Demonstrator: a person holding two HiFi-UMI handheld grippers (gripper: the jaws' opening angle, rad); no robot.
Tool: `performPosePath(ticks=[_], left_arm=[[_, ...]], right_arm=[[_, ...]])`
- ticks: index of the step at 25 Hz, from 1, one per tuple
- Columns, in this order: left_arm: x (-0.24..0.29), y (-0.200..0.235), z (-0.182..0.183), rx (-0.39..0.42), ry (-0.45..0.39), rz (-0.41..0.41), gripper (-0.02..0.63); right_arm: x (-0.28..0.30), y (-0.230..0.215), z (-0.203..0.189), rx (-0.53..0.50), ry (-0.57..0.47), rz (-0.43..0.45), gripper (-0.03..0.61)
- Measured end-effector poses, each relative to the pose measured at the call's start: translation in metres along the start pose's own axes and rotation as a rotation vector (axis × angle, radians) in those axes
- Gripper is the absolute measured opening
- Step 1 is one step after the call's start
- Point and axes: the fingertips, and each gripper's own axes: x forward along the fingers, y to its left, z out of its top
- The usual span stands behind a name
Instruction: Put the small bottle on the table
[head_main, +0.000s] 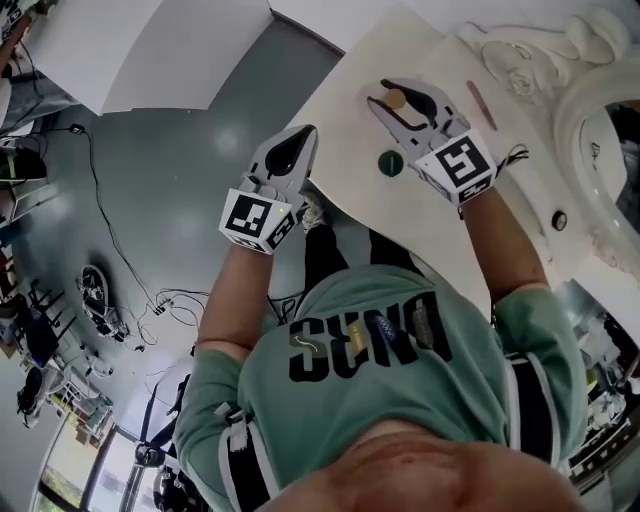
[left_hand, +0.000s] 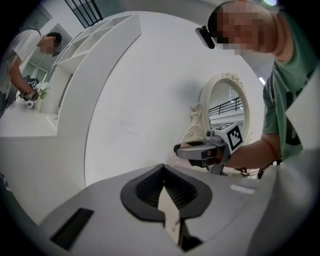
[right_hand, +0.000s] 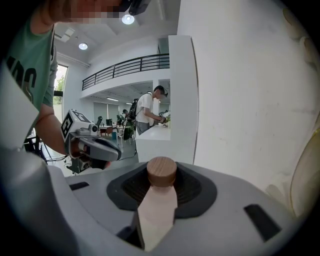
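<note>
Gripping small bottle (right_hand: 159, 202) — right tongs (head_main: 386, 100); shirt (head_main: 330, 410) "SUN"

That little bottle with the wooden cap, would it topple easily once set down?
Probably: the small bottle looks slim, so a nudge might tip it. Its round wooden cap hints it would roll once down. It looks smooth, perhaps slippery.
</note>
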Motion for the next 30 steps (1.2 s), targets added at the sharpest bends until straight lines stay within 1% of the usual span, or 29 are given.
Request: performPosePath(ticks=[3, 8, 22, 27, 30], left_arm=[[0.011, -0.008, -0.011, 0.006, 0.004, -0.015, 0.008], [0.017, -0.003, -0.028, 0.003, 0.007, -0.031, 0.008], [0.023, 0.001, -0.039, -0.014, 0.012, -0.039, 0.008], [0.023, 0.001, -0.040, -0.021, 0.005, -0.042, 0.008], [0.021, 0.000, -0.041, -0.022, 0.004, -0.043, 0.008]], right_arm=[[0.000, -0.003, -0.014, 0.005, 0.003, -0.003, 0.120], [0.019, 0.003, -0.034, 0.006, 0.012, 0.011, 0.119], [0.039, 0.008, -0.062, 0.005, 0.050, 0.034, 0.120], [0.041, 0.013, -0.069, -0.042, 0.046, 0.047, 0.120], [0.042, 0.014, -0.069, -0.043, 0.036, 0.060, 0.120]])
